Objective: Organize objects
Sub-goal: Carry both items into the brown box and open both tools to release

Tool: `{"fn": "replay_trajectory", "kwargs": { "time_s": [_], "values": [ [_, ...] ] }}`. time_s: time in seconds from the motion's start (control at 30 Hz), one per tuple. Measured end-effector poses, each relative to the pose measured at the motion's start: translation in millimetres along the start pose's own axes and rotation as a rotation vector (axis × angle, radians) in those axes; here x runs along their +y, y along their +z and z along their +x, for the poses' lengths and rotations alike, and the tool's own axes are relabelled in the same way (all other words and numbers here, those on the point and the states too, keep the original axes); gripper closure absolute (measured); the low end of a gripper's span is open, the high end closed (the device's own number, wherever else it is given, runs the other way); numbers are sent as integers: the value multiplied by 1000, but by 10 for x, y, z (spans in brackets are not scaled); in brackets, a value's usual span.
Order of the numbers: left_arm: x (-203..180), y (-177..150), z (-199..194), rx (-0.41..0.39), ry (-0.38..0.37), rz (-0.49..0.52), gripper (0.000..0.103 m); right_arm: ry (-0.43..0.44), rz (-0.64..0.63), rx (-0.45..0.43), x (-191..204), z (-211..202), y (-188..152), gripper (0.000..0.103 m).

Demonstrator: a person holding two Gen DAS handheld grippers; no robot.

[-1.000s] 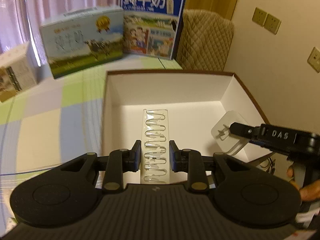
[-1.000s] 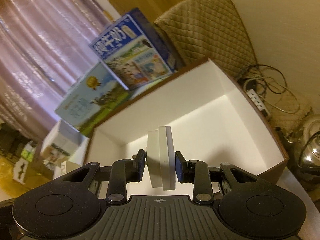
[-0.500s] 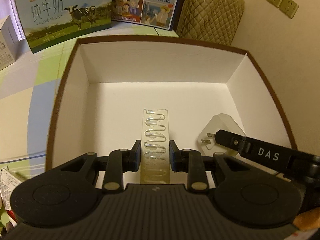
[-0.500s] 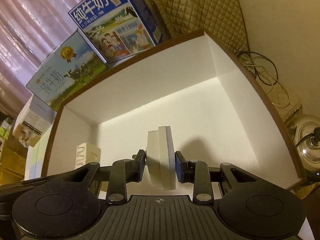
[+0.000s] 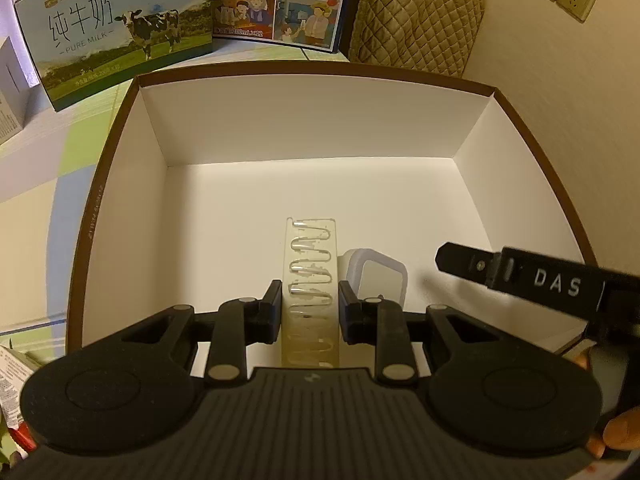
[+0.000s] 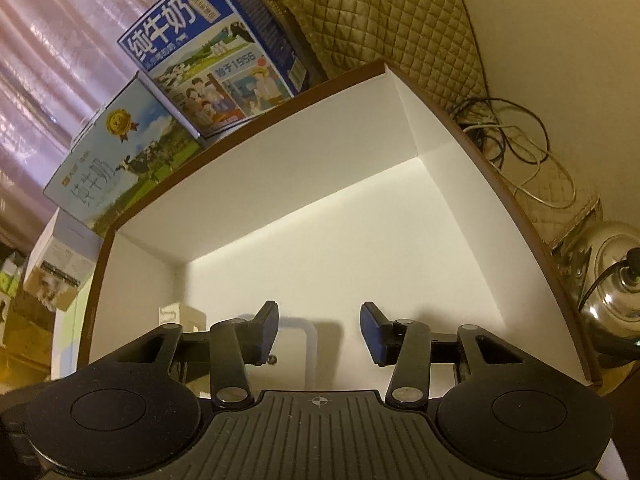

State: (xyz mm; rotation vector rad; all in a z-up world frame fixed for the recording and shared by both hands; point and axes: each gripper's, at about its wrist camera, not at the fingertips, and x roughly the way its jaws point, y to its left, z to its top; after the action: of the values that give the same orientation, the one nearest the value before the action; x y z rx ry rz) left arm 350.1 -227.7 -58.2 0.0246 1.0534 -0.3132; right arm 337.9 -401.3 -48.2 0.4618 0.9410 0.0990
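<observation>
My left gripper is shut on a clear plastic strip with a wavy silver pattern, held low inside the white box with a brown rim. A white plug adapter lies flat on the box floor just right of the strip. In the left wrist view one black finger of my right gripper reaches in from the right, clear of the adapter. My right gripper stands open over the adapter, inside the box. The strip shows at its left.
Two milk cartons stand behind the box, with a quilted chair back to their right. A small carton sits at far left. Cables and a steel kettle lie beyond the box's right wall.
My right gripper has opened and let go of the white adapter, which now lies on the box floor. My left gripper has moved forward and lower into the box with the strip.
</observation>
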Motion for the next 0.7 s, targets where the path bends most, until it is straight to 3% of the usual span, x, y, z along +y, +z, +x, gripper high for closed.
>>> {"fn": "replay_trajectory", "kwargs": {
  "time_s": [0.13, 0.43, 0.7],
  "values": [
    [39, -4, 2, 1, -7, -18, 78, -22, -60, -11, 70, -28, -34, 59],
    [98, -10, -156, -37, 28, 13, 47, -66, -250, -40, 251, -161, -150, 39],
    [160, -101, -416, -75, 22, 26, 35, -71, -341, -63, 347, -369, -253, 33]
  ]
}}
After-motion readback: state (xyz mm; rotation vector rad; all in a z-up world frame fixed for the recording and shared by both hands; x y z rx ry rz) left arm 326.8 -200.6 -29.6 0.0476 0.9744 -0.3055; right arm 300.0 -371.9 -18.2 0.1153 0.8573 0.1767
